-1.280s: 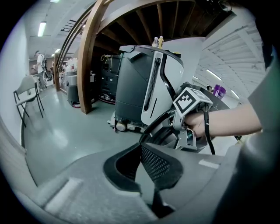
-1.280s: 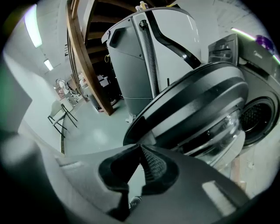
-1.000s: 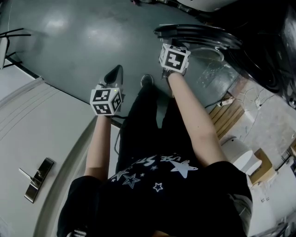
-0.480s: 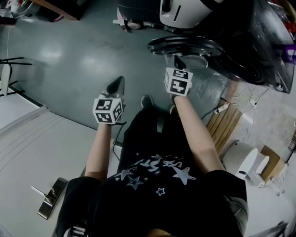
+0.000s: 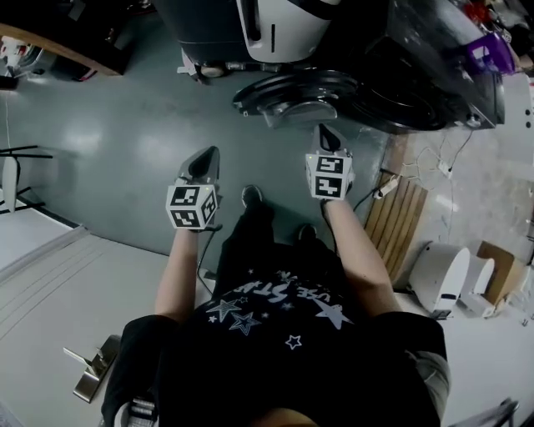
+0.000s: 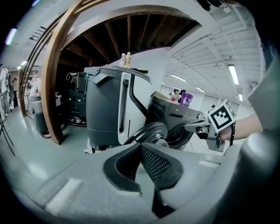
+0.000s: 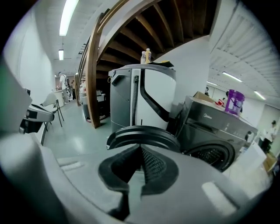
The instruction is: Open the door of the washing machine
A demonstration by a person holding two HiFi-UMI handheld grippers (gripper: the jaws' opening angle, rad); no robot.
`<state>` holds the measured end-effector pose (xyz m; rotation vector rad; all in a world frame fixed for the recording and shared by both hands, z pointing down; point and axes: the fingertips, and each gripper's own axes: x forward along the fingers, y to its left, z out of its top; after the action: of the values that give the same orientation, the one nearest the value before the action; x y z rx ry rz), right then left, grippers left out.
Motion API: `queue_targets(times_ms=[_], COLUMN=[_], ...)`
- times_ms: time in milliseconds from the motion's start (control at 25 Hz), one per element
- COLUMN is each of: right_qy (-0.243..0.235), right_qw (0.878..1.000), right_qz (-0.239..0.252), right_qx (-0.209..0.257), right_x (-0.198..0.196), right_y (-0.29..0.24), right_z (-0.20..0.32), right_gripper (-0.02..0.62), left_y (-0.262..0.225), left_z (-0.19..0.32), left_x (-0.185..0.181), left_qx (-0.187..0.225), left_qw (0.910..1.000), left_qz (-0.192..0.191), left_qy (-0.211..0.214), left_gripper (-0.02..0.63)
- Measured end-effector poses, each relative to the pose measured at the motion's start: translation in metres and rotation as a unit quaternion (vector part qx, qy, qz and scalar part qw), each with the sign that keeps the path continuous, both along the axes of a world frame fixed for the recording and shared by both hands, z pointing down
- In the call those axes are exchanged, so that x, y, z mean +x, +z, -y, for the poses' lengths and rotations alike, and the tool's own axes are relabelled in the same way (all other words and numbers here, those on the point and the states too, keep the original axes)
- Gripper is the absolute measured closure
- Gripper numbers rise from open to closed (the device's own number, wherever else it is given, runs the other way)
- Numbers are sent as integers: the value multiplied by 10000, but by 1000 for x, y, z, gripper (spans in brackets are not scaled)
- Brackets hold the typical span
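Both bare forearms reached forward from the person's black star-printed shirt (image 5: pixel 284 334). Each hand carried a grey two-jaw gripper that pointed ahead and somewhat downward. The left gripper (image 5: pixel 204 163) hung over the grey-green painted floor (image 5: pixel 108 125). The right gripper (image 5: pixel 327 136) hovered near the edge of the round, dark, glass-fronted door (image 5: pixel 294 90), with no contact visible.

That door stood swung open, edge-on to the person. It hung beside the drum opening (image 7: pixel 213 156) of the dark grey front-loading washing machine (image 5: pixel 434 75).

The left gripper's mesh-textured pads (image 6: pixel 155 164) met at their tips with nothing between them. The right gripper's jaws were likewise pressed together and empty.

There were two grippers, each bearing one black-and-white marker cube (image 5: pixel 193 206). There was one washing machine with one door and one purple jug (image 5: pixel 486 52) on its top. One tall grey-and-white appliance (image 5: pixel 279 25) stood beside it, with two small bottles (image 7: pixel 145 56) on top. Two dark shoes (image 5: pixel 250 196) showed below.

Against the frame from a second before, both grippers had lifted, and the view took in far more of the washing machine's top. The door was open in both.
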<state>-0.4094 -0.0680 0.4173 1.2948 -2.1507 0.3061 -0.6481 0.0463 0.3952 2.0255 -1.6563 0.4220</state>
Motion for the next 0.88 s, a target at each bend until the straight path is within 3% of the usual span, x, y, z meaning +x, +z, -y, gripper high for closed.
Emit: queue_targets(times_ms=[320, 880], right_qy=[545, 913], right_qw=[9977, 9925], right_qz=[185, 549], right_qx=[354, 604], right_x=[117, 246], right_y=[-43, -71], right_z=[-12, -71], right_gripper=[592, 592], left_y=[-37, -81], left_z=[4, -40], left_x=[110, 223], left_qx=[368, 778], left_qw=[9983, 9935], left_qz=[-9, 273], left_qy=[458, 786], left_gripper=[595, 595])
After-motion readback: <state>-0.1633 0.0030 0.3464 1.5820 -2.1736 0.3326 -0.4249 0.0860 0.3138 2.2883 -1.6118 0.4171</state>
